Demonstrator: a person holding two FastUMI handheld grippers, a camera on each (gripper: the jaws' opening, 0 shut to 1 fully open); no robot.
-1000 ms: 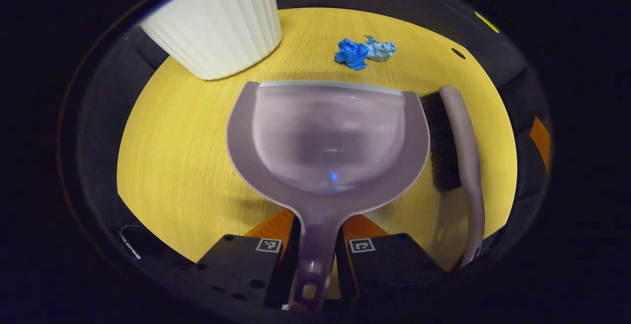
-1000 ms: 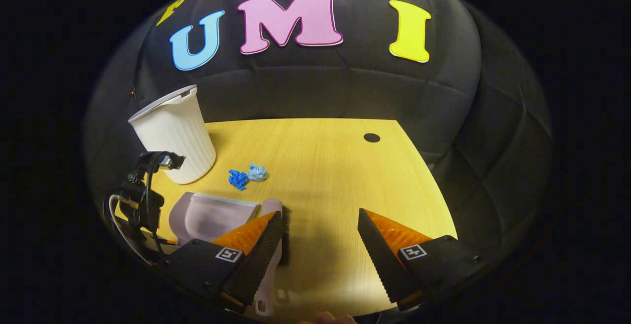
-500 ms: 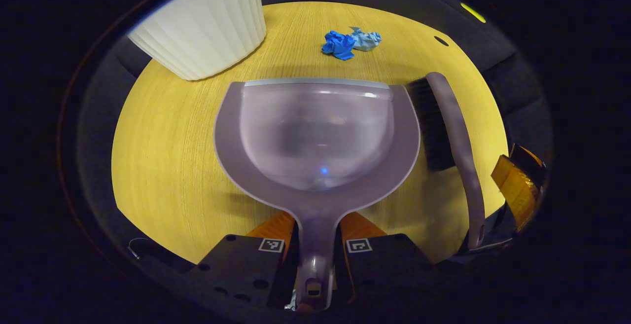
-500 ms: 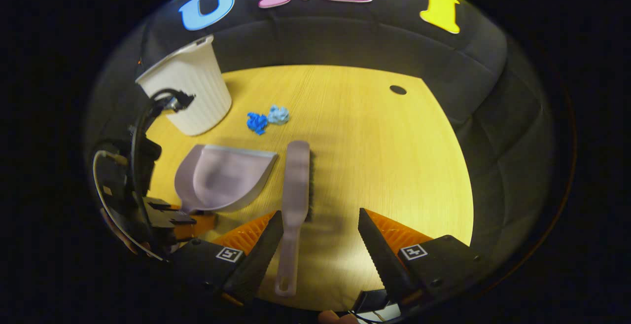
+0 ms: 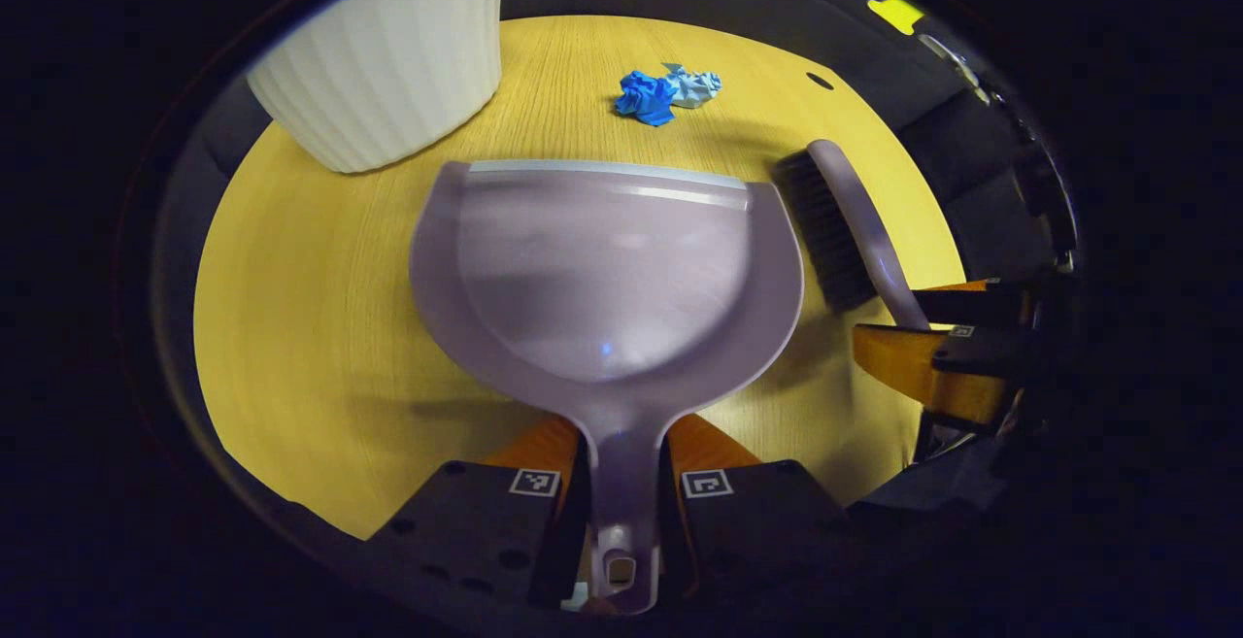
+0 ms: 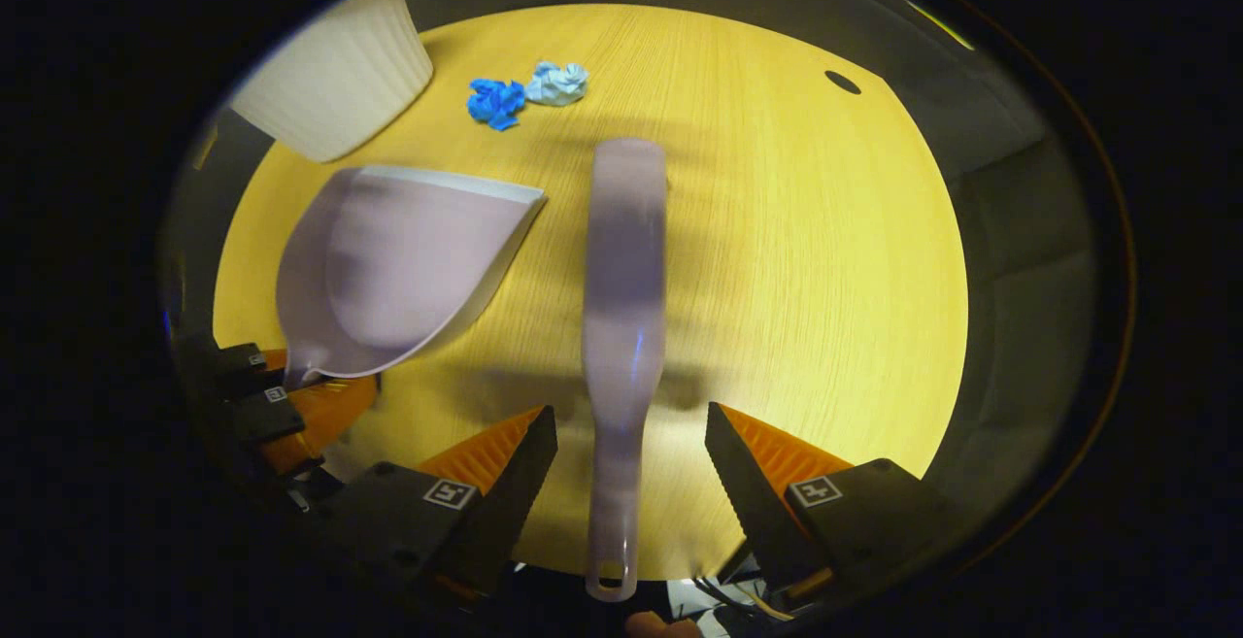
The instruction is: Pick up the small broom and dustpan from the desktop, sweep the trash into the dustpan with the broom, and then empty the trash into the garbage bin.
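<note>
Our left claw point(image 5: 621, 512) grips the handle of the pale lilac plastic dustpan point(image 5: 602, 269) on the yellow wooden bench point(image 6: 806, 259). Our right claw point(image 6: 629, 478) gapes wide astride the slim, matching lilac hand broom point(image 6: 621, 327); we judge it light, rigid and best held at its handle.

Lilac dustpan point(image 5: 602, 269) flat on desk; matching broom point(image 6: 623, 279) alongside; blue trash point(image 5: 665, 92) beyond.
</note>
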